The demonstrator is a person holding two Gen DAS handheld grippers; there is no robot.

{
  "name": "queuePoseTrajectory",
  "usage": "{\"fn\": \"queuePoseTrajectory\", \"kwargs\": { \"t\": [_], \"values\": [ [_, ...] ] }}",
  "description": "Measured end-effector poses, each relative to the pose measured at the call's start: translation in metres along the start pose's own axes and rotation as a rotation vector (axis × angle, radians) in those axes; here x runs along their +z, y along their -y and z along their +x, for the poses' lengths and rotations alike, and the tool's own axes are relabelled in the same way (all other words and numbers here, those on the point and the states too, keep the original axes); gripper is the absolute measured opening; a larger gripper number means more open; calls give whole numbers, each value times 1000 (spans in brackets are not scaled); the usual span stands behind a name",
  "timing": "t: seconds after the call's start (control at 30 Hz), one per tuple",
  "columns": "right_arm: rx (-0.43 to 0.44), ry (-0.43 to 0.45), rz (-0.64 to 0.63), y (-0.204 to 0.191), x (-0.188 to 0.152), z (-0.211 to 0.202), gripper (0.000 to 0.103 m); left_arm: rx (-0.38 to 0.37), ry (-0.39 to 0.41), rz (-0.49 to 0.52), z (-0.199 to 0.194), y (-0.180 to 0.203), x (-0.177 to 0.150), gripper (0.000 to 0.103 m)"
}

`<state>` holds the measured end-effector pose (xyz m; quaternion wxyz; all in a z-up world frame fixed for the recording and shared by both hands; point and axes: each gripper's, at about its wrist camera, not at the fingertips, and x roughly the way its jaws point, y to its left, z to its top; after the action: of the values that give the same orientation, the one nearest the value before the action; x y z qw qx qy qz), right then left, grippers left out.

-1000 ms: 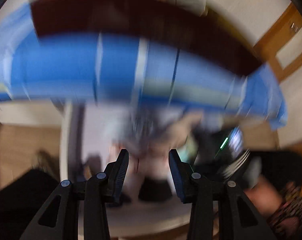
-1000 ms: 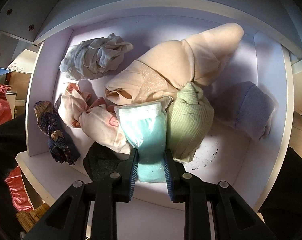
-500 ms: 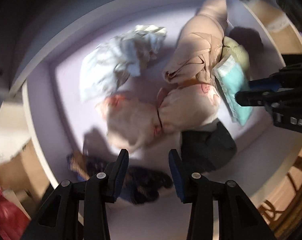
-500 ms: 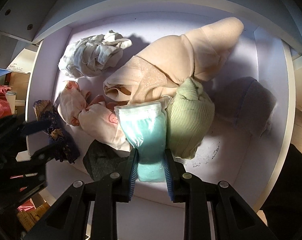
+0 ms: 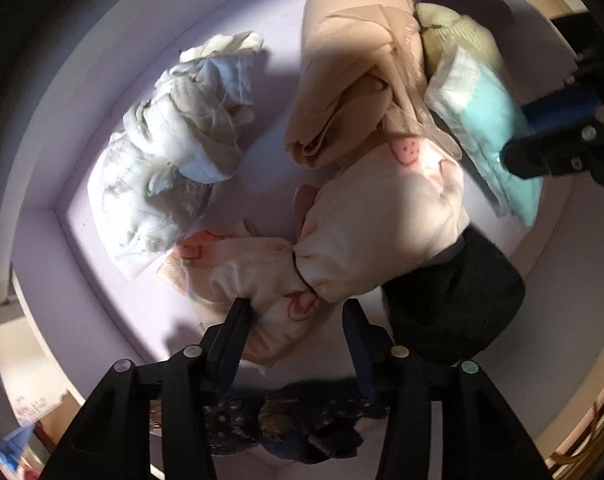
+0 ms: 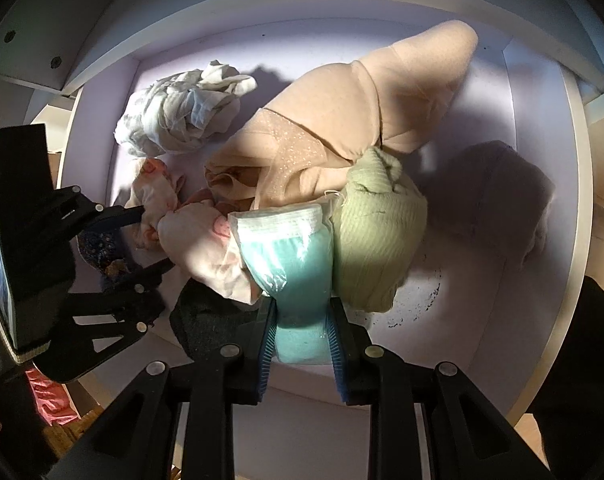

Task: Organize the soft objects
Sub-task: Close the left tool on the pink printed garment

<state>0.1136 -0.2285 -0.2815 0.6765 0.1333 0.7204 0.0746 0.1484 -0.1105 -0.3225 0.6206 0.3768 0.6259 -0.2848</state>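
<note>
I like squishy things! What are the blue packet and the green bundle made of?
The blue packet looks like soft cloth in clear, shiny plastic: the wrap glints and crinkles. The green bundle looks like ribbed knit, matte, with fine lines running along it; probably cotton or wool.

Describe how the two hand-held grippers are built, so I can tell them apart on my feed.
Both look alike: black angular linkage arms with round silver rivets. The right hand-held gripper has ribbed blue pads lining its fingers. The left hand-held gripper has dark bluish pads and a flat black screen-like block behind it.
</note>
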Motion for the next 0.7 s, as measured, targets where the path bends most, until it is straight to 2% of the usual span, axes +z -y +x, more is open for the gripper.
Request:
{"fn": "queuePoseTrajectory", "kwargs": {
  "t": [0.17,0.2,0.27,0.4,0.57,0.7],
  "values": [
    [5,1,9,2,0,0,26,-110,-36,-66,-1,-4,-7,48],
    [8,1,14,2,1,0,26,-106,-35,-49,-2,1,-9,48],
    [12,2,19,3,1,0,26,-31,4,-12,-7,7,-11,48],
    [9,4,14,3,1,0,26,71,73,22,-16,11,-1,50],
    [8,3,15,3,1,1,26,78,45,76,-7,20,14,53],
    [8,4,16,3,1,0,26,61,10,40,8,18,16,52]
  ]
}}
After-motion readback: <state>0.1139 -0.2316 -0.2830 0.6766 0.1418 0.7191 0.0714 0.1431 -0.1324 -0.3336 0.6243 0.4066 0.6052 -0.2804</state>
